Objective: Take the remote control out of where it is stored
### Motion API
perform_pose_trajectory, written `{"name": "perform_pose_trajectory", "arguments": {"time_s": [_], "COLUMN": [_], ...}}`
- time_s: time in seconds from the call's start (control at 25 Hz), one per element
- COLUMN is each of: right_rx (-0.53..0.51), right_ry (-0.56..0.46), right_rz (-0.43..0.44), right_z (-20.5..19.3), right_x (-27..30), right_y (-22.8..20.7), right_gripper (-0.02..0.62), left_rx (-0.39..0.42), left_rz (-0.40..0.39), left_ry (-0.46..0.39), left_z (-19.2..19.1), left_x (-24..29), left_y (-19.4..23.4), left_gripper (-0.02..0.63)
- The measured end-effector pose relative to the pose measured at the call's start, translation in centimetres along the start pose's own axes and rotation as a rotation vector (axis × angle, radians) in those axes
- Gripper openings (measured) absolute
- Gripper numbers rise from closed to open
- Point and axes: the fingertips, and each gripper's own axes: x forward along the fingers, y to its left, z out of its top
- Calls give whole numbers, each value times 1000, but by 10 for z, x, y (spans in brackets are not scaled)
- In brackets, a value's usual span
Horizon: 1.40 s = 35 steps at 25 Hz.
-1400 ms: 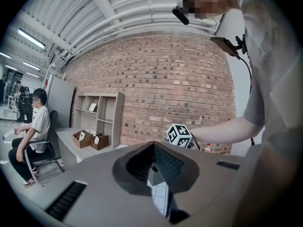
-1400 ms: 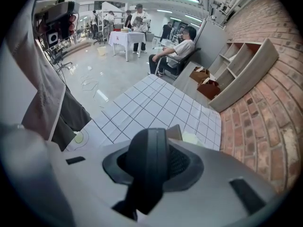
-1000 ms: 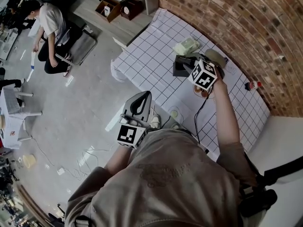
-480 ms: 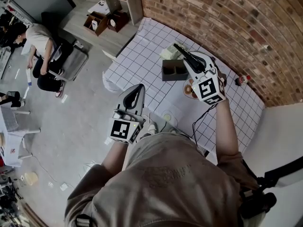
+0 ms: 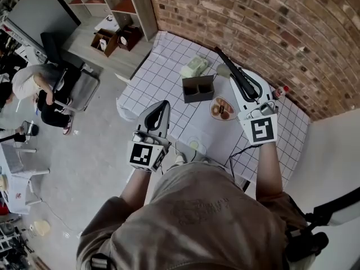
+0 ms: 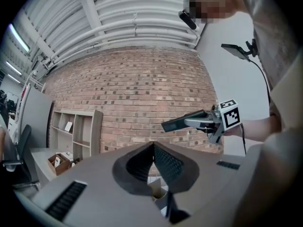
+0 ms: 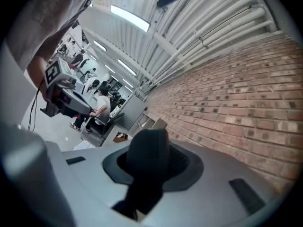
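My right gripper (image 5: 246,89) is raised above the table's right side, shut on a long black remote control (image 5: 236,75) that sticks out up and left from its jaws. The right gripper view shows the remote (image 7: 146,162) as a dark blurred bar between the jaws. A black open storage box (image 5: 198,88) stands on the checked tablecloth (image 5: 163,75), left of the remote and apart from it. My left gripper (image 5: 162,104) hovers at the table's near left edge, shut and empty. The left gripper view shows the right gripper (image 6: 211,123) with the remote (image 6: 182,121) before the brick wall.
A plate of food (image 5: 223,109) lies right of the box. A pale green pack (image 5: 194,67) lies behind the box. A red-capped bottle (image 5: 282,90) stands by the brick wall (image 5: 270,32). A cable (image 5: 239,153) hangs off the table. A person (image 5: 39,89) crouches on the floor at left.
The right gripper has lifted the remote up out of the black box and carried it to the right, tilted. The left gripper has stayed shut in much the same place.
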Motion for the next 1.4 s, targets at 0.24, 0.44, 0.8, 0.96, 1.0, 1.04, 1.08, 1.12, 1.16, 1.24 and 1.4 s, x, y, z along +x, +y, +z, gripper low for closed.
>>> {"name": "perform_pose_trajectory", "arguments": {"time_s": [0.24, 0.44, 0.8, 0.96, 1.0, 1.04, 1.08, 1.12, 1.16, 1.24, 1.4], "right_rx": [226, 268, 343, 390, 406, 419, 430, 440, 450, 465, 473], "right_ry": [-140, -212, -219, -182, -177, -175, -174, -176, -180, -186, -184], "right_rz": [-142, -194, -254, -230, -232, -237, -243, -247, -250, -253, -252], "right_z": [24, 26, 12, -1, -5, -9, -12, -13, -15, -16, -20], "right_x": [-38, -67, -105, -112, -114, -116, -117, -119, -119, -119, -119], "right_y": [-26, -37, -31, -14, -11, -8, -6, -3, -1, 1, 3], "right_gripper": [110, 110, 110, 110, 110, 110, 110, 110, 110, 110, 110], "left_rx": [-11, -9, 37, 59, 59, 55, 47, 39, 33, 32, 35], "left_rz": [-9, 6, 44, 56, 58, 64, 74, 87, 96, 99, 102], "left_ry": [-12, 3, -28, -43, -40, -29, 0, 42, 74, 85, 89], "left_z": [9, 16, 26, 27, 25, 23, 19, 12, 7, 5, 2], "left_x": [9, 9, 3, -2, -3, -5, -7, -9, -11, -12, -14], "left_y": [-4, 0, 16, 19, 19, 20, 20, 22, 22, 21, 18], "left_gripper": [11, 12, 11, 11, 11, 12, 11, 11, 11, 11, 11]}}
